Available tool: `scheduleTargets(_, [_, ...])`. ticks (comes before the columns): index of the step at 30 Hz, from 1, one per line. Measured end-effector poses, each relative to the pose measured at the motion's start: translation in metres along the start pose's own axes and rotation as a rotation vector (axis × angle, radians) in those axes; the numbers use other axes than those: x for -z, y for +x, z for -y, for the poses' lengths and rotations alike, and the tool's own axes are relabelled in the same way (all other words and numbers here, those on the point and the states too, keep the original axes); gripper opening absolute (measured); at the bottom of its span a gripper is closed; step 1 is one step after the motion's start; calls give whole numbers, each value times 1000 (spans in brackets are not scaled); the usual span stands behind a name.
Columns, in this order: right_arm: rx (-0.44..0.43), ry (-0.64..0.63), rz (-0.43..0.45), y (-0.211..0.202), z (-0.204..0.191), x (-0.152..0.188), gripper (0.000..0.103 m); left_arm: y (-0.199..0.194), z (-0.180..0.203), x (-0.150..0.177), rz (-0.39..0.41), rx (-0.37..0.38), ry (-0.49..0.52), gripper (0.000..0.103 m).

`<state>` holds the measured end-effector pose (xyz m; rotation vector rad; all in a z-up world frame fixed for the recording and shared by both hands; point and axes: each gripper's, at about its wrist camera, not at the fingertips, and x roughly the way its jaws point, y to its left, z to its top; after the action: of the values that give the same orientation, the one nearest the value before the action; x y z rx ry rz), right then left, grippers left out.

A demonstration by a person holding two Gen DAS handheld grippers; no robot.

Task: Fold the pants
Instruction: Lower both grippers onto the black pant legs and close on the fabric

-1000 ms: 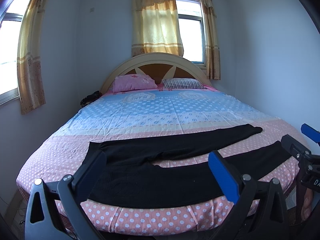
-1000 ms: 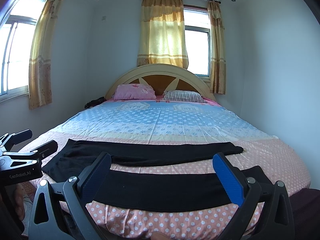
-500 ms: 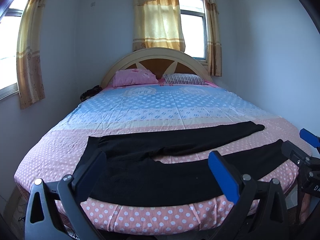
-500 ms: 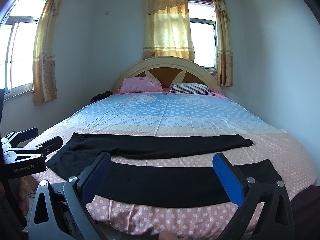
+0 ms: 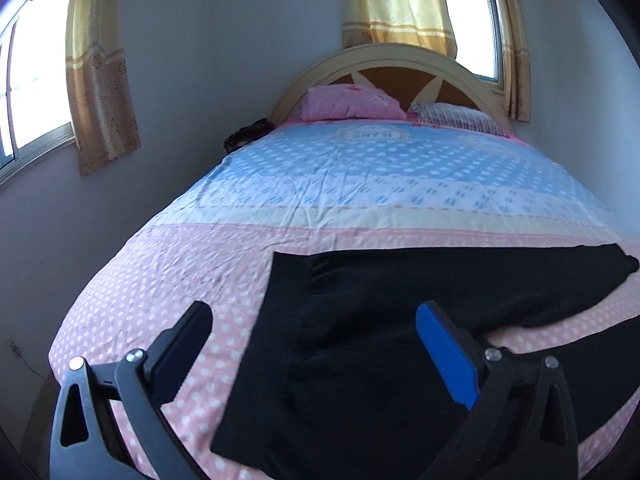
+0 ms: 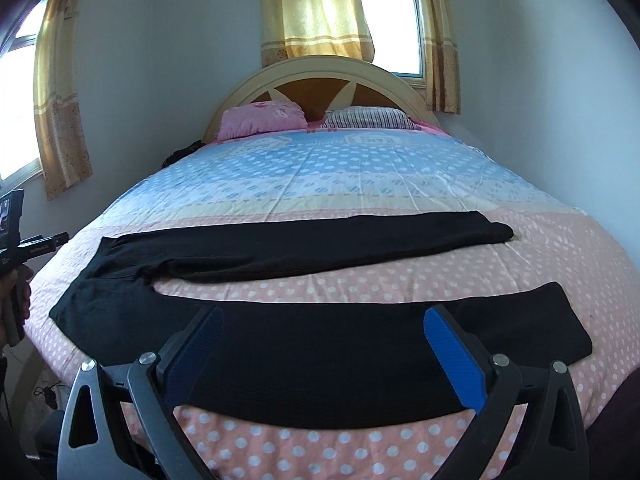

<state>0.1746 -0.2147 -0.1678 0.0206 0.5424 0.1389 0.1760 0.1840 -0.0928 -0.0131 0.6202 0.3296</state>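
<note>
Black pants (image 6: 248,344) lie spread flat across the foot of the bed (image 6: 360,184), on the pink dotted part of the sheet, waist to the left and the two legs running right, split apart in a narrow V. Over the last second both cameras have come in closer and lower. The left gripper (image 5: 312,344) has swung left and now hovers over the waist end, where a second ago it looked across the whole garment. The right gripper (image 6: 320,348) has dropped toward the near leg. Both have their fingers spread wide and hold nothing; neither touches the cloth yet. No fold is made so far. The approach looks like the lead-in to a first grasp, probably the near leg or waist edge, to bring one leg over the other.
</note>
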Motion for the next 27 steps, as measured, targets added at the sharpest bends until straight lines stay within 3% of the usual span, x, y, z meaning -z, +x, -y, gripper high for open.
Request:
scheduleTargets(4, [21, 19, -93, 37, 42, -5, 70, 40, -24, -7, -42, -39, 34, 102])
scheduleTargets(5, [31, 27, -120, 47, 53, -7, 68, 51, -29, -10, -52, -48, 41, 99])
scheduleTargets(7, [55, 43, -140, 61, 73, -13, 67, 71, -35, -15, -88, -22, 50, 84])
scheduleTargets(12, [142, 47, -146, 87, 112, -43, 66, 126, -43, -25, -200, 48, 24, 61])
scheduleTargets(20, [220, 85, -185, 130, 168, -82, 66, 172, -35, -29, -279, 122, 39, 60])
scheduleTargets(24, [236, 103, -208, 151, 186, -88, 66, 185, -33, -26, -316, 149, 36, 49])
scheduleTargets(27, [246, 131, -230, 166, 200, -91, 66, 189, -34, -26, -327, 163, 25, 49])
